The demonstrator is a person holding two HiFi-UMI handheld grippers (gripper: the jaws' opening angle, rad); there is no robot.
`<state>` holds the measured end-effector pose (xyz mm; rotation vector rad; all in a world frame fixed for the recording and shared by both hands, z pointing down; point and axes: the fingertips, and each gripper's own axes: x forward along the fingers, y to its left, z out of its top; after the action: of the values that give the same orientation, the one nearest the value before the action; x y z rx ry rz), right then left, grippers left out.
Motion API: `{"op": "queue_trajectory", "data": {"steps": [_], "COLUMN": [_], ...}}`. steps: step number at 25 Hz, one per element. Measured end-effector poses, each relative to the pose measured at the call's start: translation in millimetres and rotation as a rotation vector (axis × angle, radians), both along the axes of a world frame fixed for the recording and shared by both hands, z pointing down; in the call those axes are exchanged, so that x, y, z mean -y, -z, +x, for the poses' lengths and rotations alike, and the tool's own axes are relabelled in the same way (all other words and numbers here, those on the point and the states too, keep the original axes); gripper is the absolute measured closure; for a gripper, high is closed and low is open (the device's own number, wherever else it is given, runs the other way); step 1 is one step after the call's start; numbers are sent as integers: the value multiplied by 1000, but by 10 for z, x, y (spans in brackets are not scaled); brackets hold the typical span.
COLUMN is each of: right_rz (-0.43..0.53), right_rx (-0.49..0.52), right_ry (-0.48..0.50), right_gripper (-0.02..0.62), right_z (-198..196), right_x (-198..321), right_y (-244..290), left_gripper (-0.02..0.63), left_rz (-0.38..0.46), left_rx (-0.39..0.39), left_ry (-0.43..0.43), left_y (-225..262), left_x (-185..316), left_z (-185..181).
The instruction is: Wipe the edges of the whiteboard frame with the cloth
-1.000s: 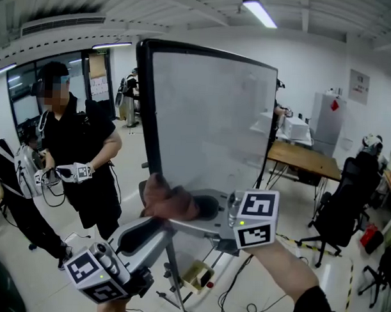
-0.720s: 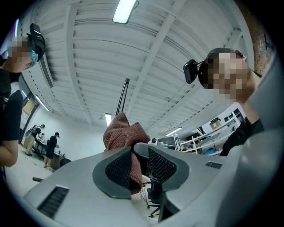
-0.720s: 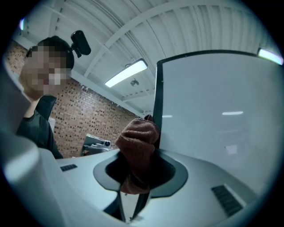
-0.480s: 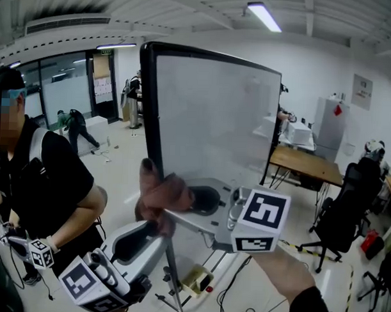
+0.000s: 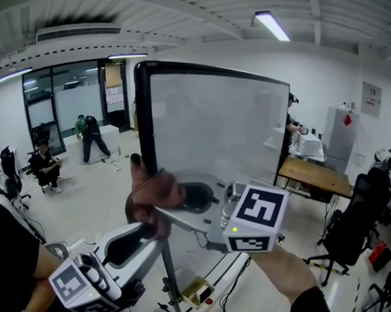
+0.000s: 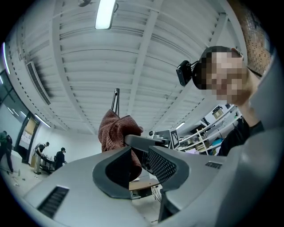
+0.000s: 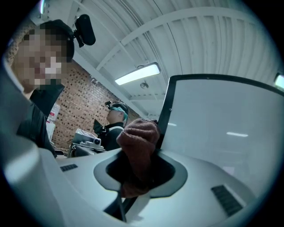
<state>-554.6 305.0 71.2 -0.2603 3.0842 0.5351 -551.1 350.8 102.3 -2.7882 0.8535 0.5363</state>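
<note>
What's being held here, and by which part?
The right gripper clamps the brown cloth by its bunched middle; its tail hangs between the left gripper's jaws.

cloth (image 5: 152, 192): coarse knit, matt, fuzzy; whiteboard frame (image 5: 141, 118): smooth black, slight sheen; board panel (image 5: 215, 133): glossy, reflecting lights; left claw (image 6: 137, 162), right claw (image 7: 140, 168): smooth matt grey plastic, gridded pad inside left

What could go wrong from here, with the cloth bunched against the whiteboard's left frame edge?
1. The cloth is a bunched wad in the right tool, pressed at the frame; it may slip out or ride off the edge.
2. The left tool sits just beneath, crossing the right tool, with the cloth's tail between its jaws; they may knock together.
3. Pushing may shift the stand.
</note>
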Motion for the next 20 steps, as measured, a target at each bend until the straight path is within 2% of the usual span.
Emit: {"op": "queue_trajectory", "data": {"steps": [5, 10, 15, 20], "right_rz": [46, 69, 75, 74], "right_rx": [-30, -53, -62, -83], "right_ry": [32, 85, 137, 178], "right_gripper": [471, 471, 471, 471], "right_z": [-21, 118, 146, 81], "right_x": [-44, -65, -28, -59], "right_y": [48, 179, 326, 386], "left_gripper": [491, 491, 491, 491], "left_rz": [26, -4, -20, -8], "left_rx": [19, 39, 15, 53], "left_ry": [40, 44, 42, 100], "left_y": [35, 169, 325, 330], "left_x": [-1, 22, 53, 36], "left_z": [22, 218, 293, 295]}}
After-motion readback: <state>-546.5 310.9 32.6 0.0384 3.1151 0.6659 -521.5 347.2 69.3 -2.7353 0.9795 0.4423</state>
